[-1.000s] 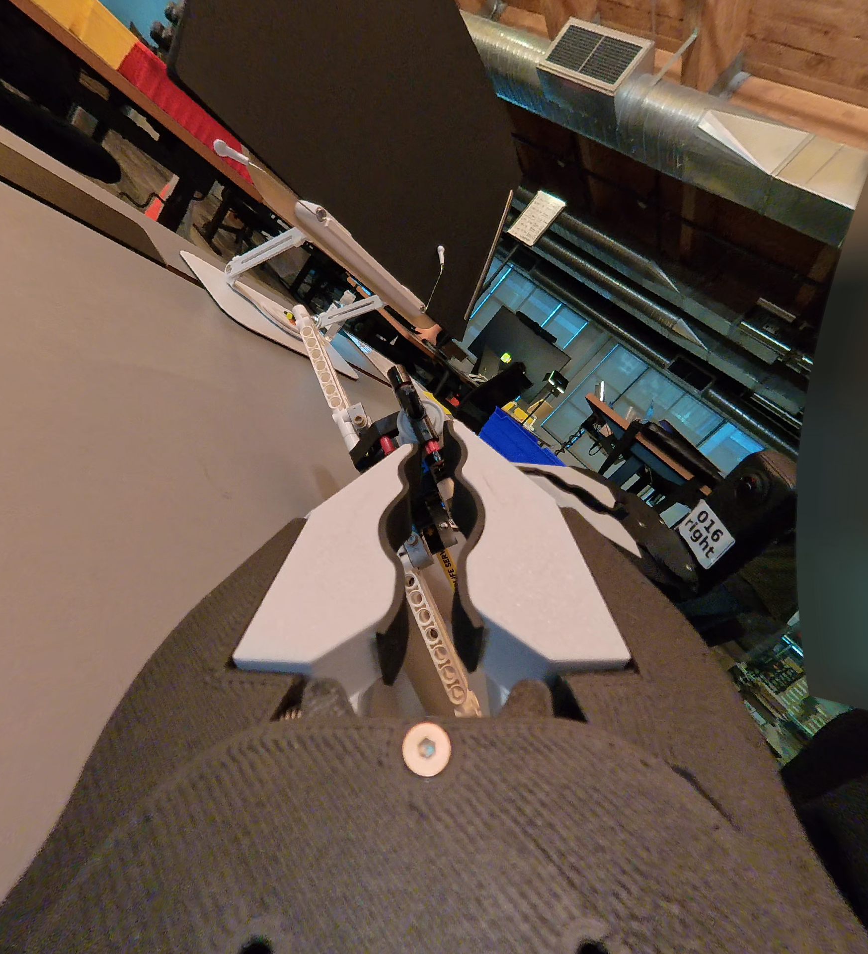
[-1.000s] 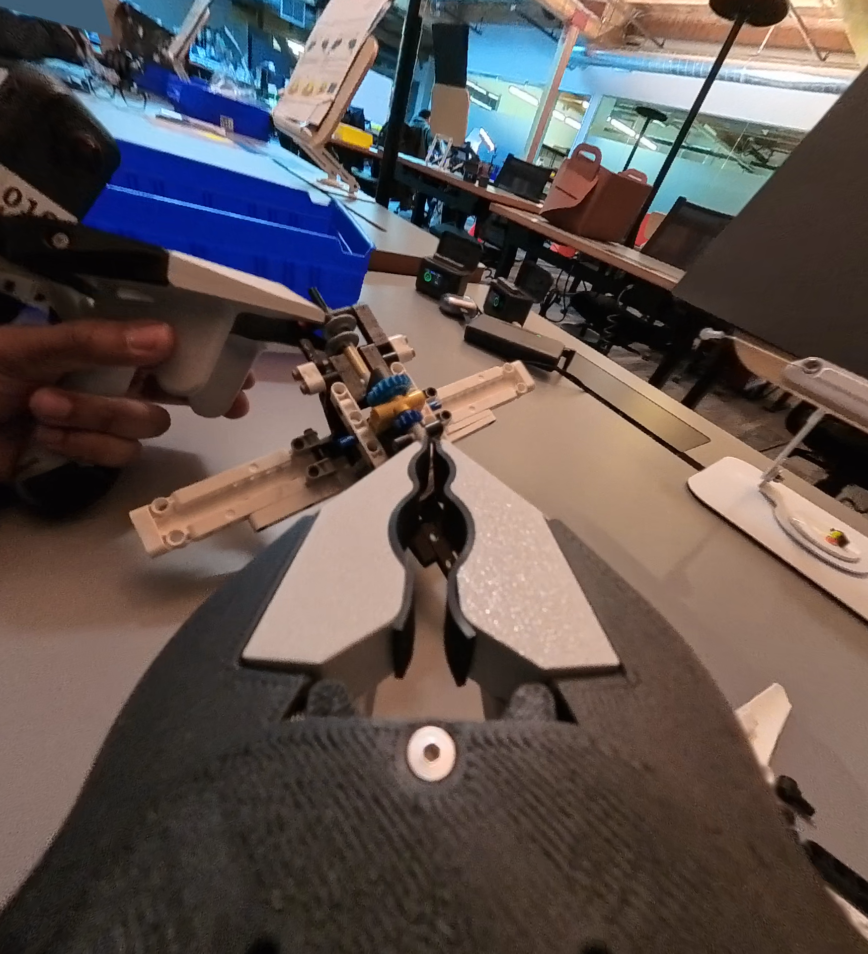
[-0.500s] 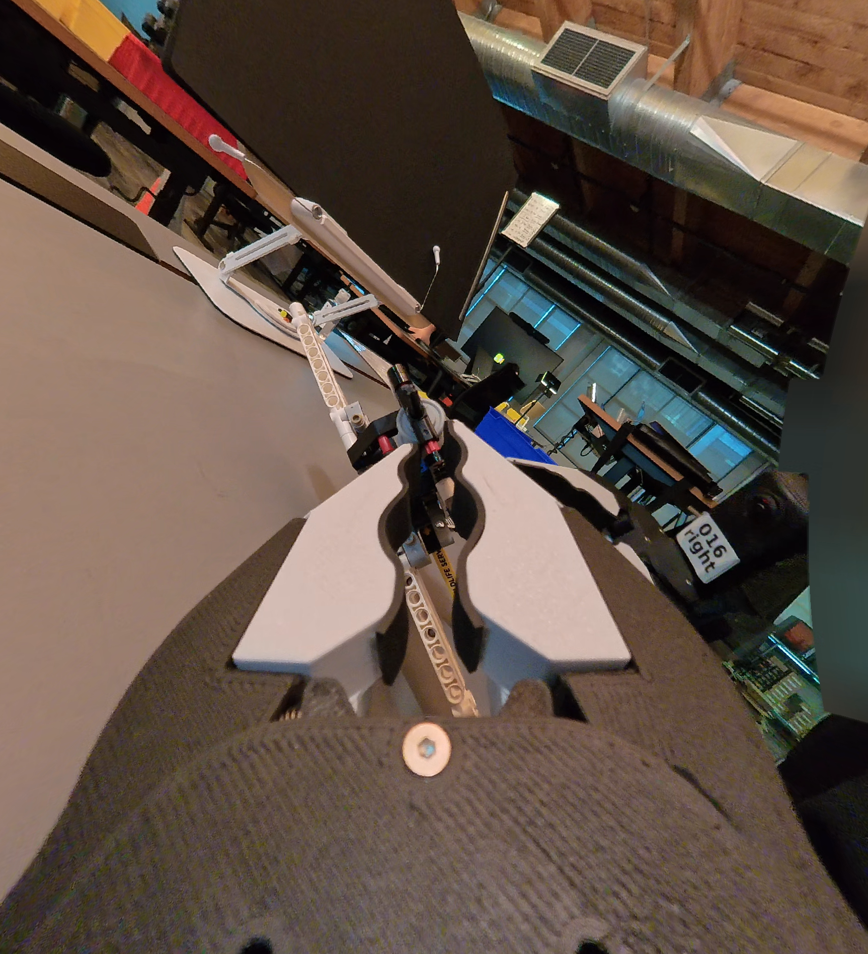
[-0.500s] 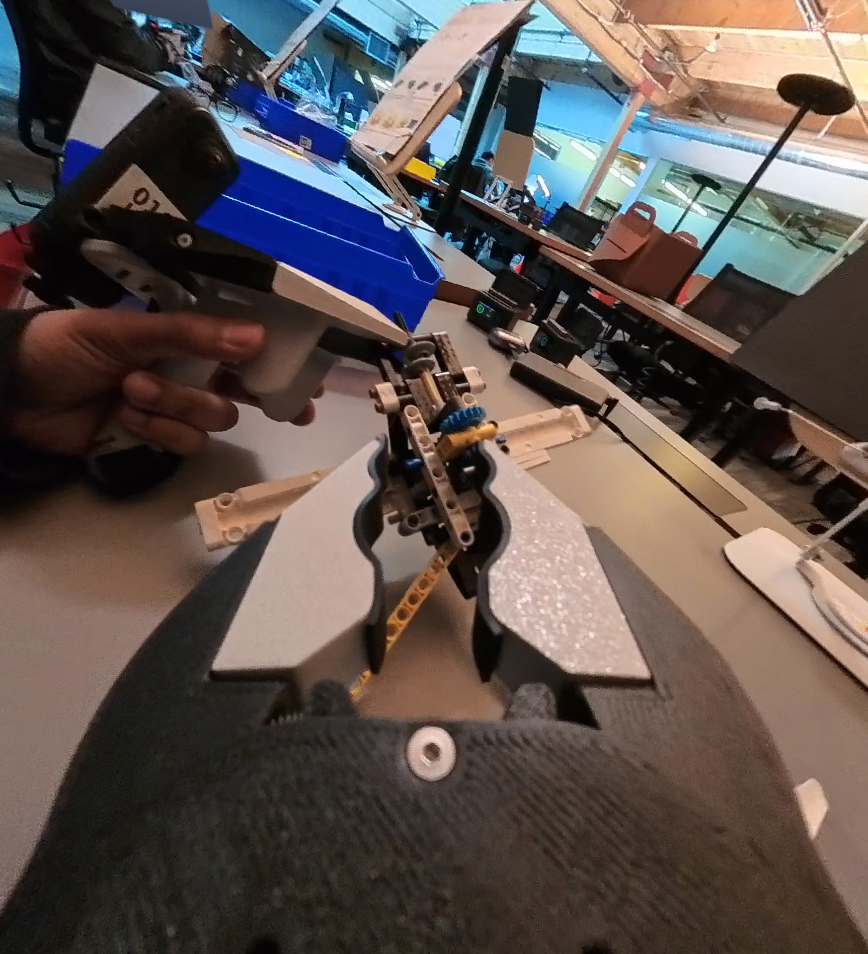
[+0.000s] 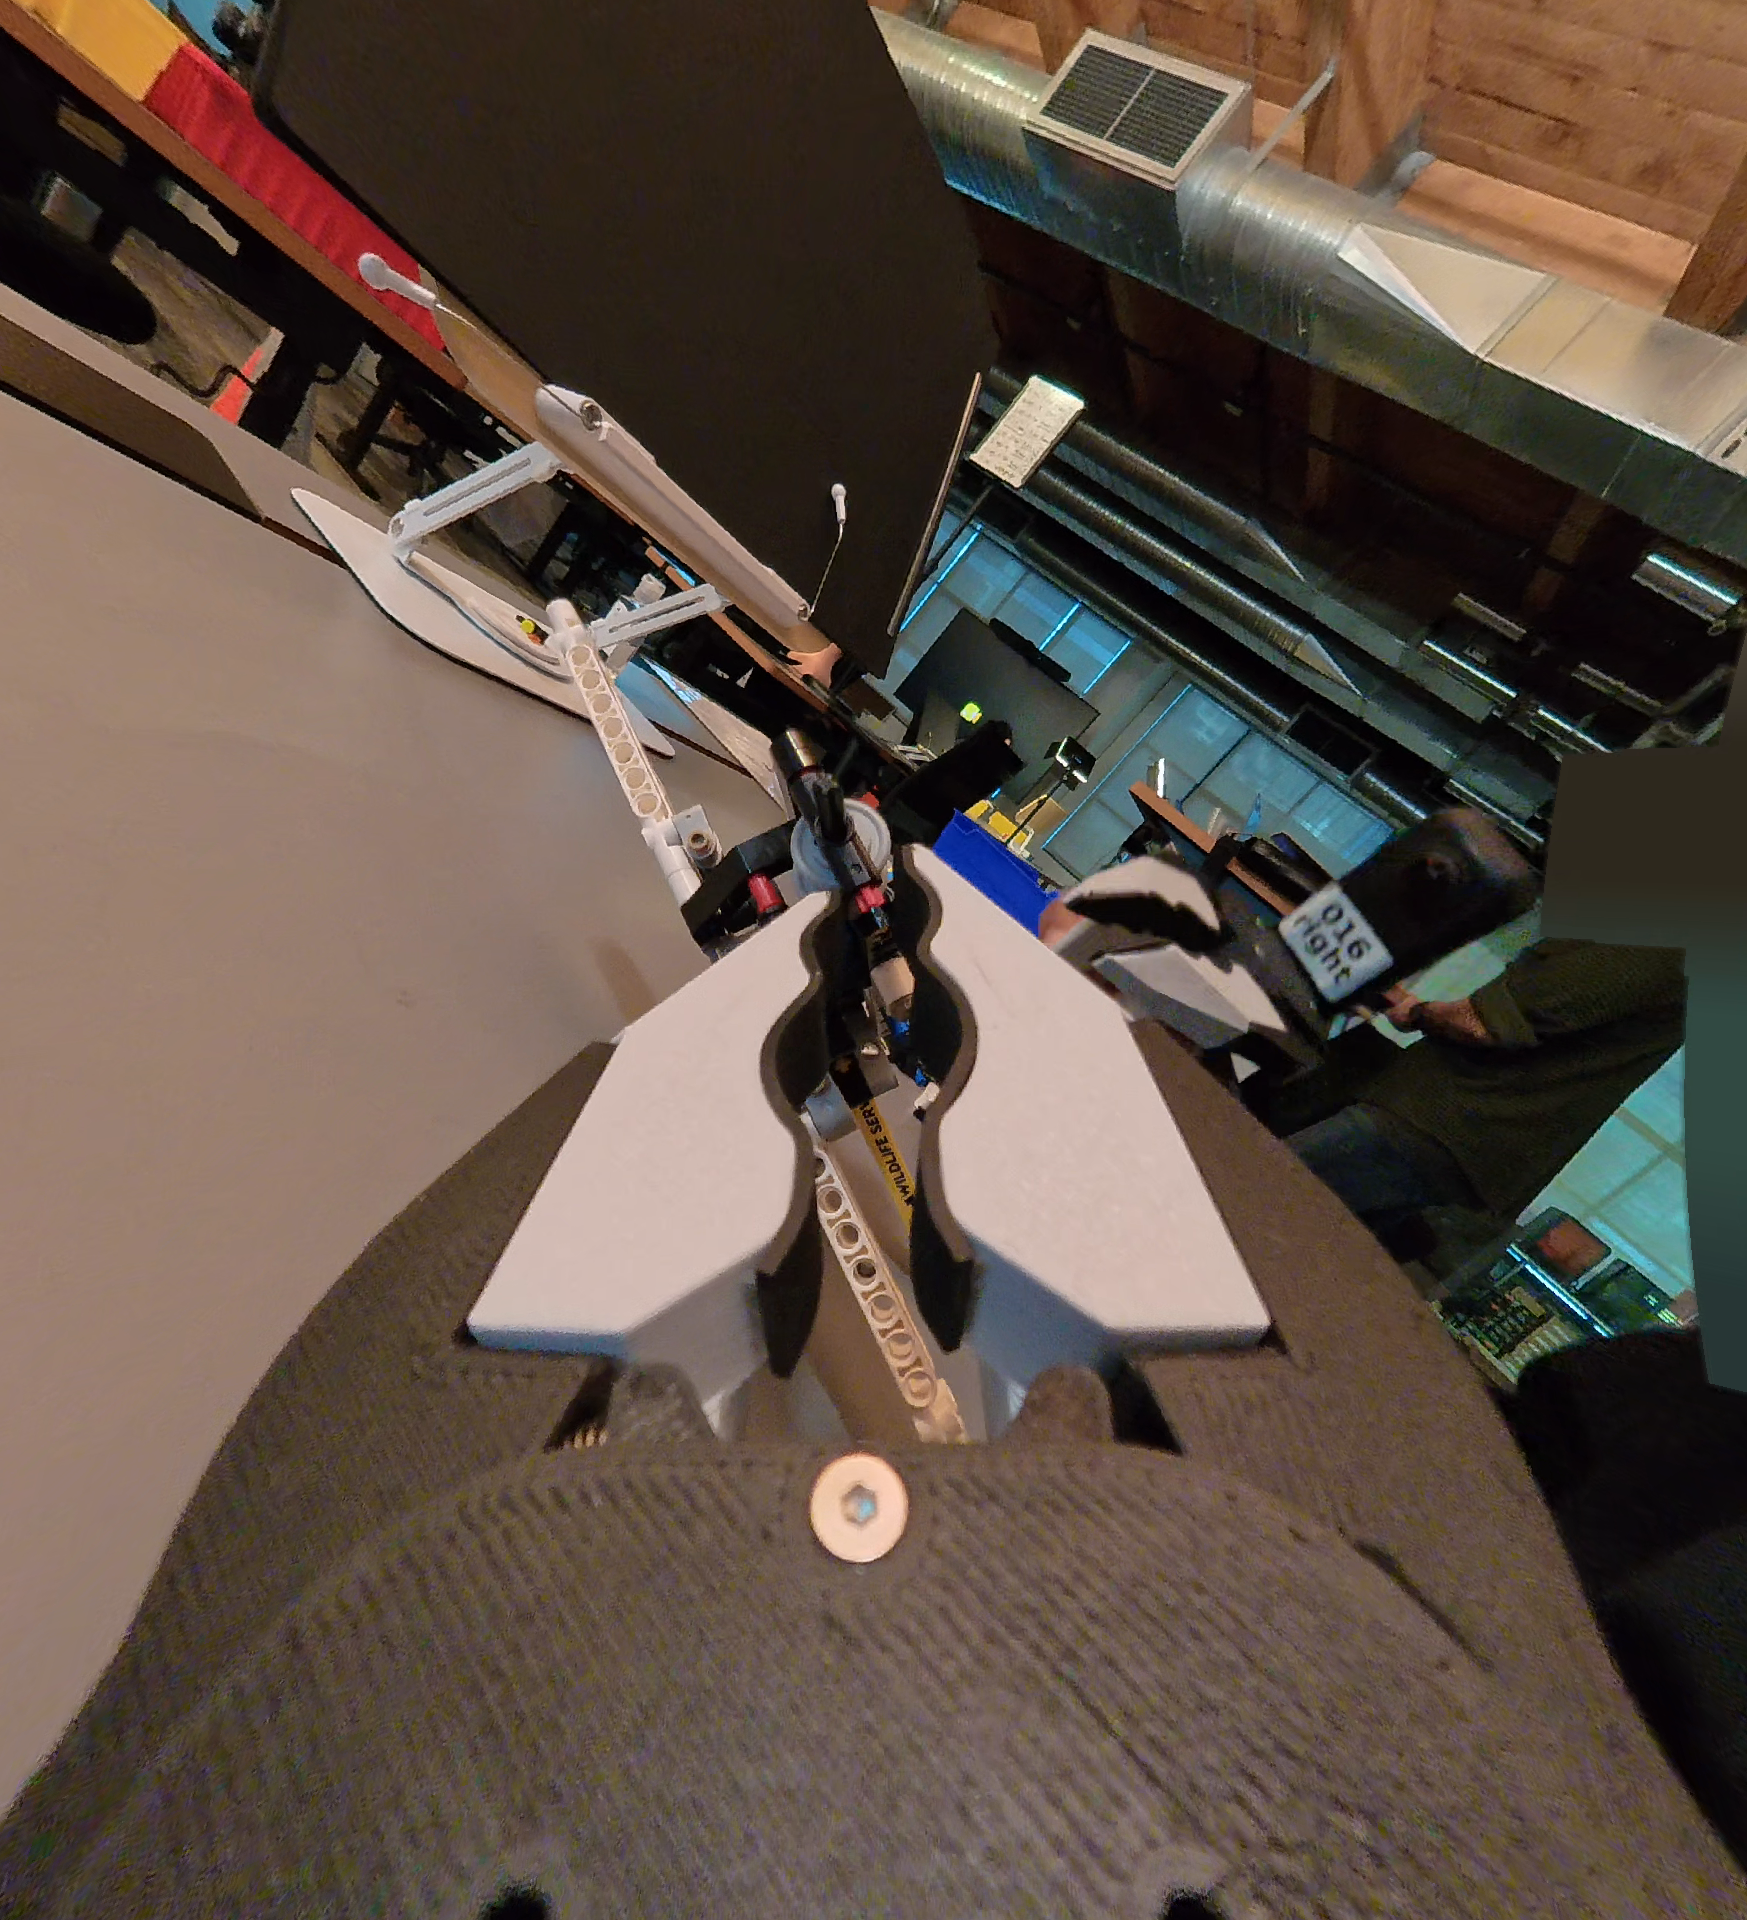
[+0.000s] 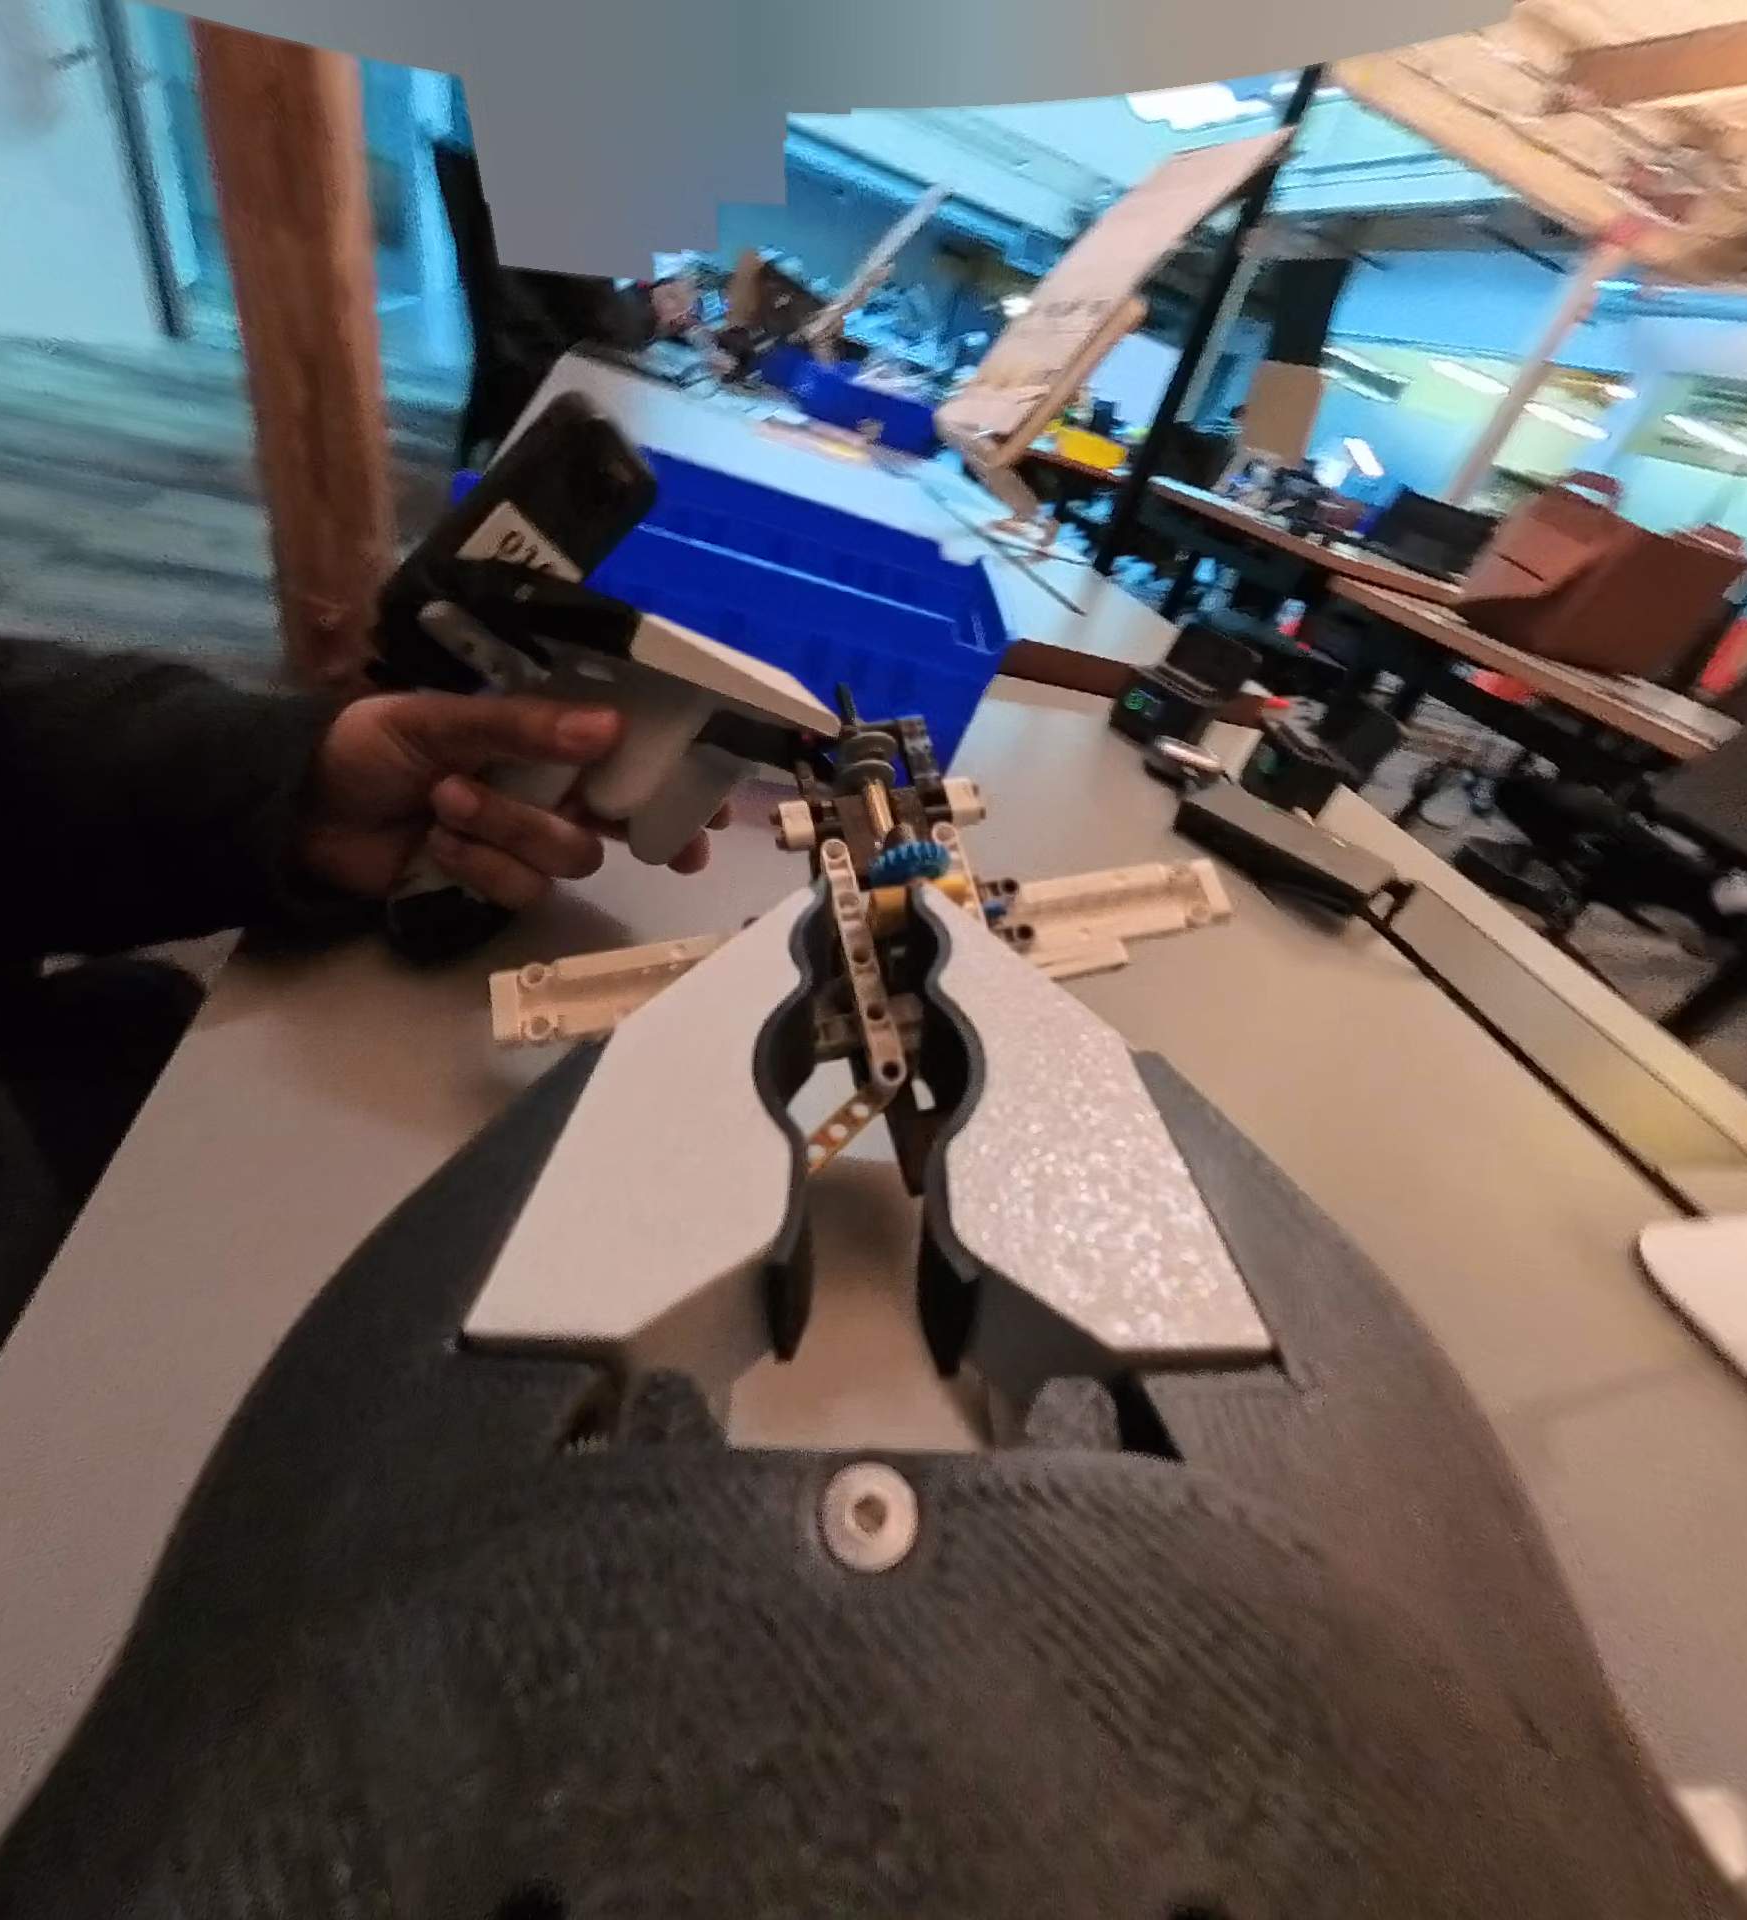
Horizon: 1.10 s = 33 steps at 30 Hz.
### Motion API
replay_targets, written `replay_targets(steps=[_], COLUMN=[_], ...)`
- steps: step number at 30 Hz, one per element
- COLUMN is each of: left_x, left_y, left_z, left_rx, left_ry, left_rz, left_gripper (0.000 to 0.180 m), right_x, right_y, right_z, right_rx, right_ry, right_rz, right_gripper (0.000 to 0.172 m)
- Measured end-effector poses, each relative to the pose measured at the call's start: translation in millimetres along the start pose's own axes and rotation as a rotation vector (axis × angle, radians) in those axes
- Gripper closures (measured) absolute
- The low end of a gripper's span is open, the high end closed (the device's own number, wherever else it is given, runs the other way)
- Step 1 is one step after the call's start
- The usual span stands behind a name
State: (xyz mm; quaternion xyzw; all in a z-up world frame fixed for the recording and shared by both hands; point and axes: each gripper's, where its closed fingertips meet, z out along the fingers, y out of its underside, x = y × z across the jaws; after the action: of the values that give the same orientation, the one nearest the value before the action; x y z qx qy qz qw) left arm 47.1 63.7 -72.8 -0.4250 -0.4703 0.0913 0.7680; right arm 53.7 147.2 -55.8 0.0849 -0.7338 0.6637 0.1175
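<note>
My left claw [image 5: 869,914] is closed on a small model built of plastic construction beams [image 6: 874,831], and its tips pinch the black axle part near the grey pulley wheel [image 5: 841,831]; most of the model is hidden behind my grey fingers [image 5: 682,1122], so from this side I see only a white beam with holes [image 5: 874,1288] running back between the jaws and another white beam [image 5: 614,717] pointing away to the far left. A yellow strip with writing [image 5: 884,1153] is only partly visible in the gap. My right claw [image 6: 874,904] is clamped on the same model from the near side, with the pads pressing on the white holed beam [image 6: 864,977] and the dark frame behind it. Just beyond these tips I see a blue gear [image 6: 905,860] and a yellow piece [image 6: 890,899], but the right view is blurred and small parts are hard to tell. The model is held above the grey table [image 6: 1264,1039], and its long white wing panels [image 6: 1118,904] stick out to the left and the right. In the right view, the hand [image 6: 453,800] holding the left claw's handle is at the left, its sleeve cut off by the edge. A blue bin [image 6: 807,592] stands far behind, partly covered by that claw.
</note>
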Motion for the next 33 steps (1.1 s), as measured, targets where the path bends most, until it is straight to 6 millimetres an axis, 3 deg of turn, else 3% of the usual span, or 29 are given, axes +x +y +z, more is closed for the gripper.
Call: replay_targets(steps=[4,7,10,13,19,21,24,33], left_x=[-1.3,-1.9,-3.1,-3.7,-4.2,-6.7,-10.8,-9.4], left_y=[1.1,1.2,1.2,1.6,-6.4,-15.7,-24.8,-20.9], left_z=[1.0,1.0,0.9,1.4,-4.4,-10.6,-16.5,-14.3], left_rx=[-0.009,-0.010,-0.008,-0.012,0.028,0.080,0.134,0.116], left_ry=[-0.006,-0.008,-0.012,-0.015,0.061,0.105,0.137,0.121], left_rz=[-0.005,-0.006,-0.014,-0.016,-0.140,-0.231,-0.309,-0.274], left_gripper=[0.174,0.174,0.174,0.174,0.174,0.174,0.173,0.172], right_x=[8.2,6.7,8.2,15.9,32.9,28.3,25.1,13.6], right_y=[14.0,26.8,38.1,40.1,46.5,46.6,50.5,56.7], right_z=[14.5,25.0,22.6,16.6,17.9,19.7,22.1,27.0], right_rx=[-0.138,-0.116,-0.091,-0.079,-0.095,-0.085,-0.111,-0.144], right_ry=[-0.156,-0.230,-0.187,-0.126,-0.075,-0.111,-0.111,-0.132], right_rz=[-0.205,-0.132,-0.122,-0.140,0.057,0.136,0.115,0.056], right_gripper=[0.158,0.157,0.159,0.166,0.165,0.162,0.161,0.161])
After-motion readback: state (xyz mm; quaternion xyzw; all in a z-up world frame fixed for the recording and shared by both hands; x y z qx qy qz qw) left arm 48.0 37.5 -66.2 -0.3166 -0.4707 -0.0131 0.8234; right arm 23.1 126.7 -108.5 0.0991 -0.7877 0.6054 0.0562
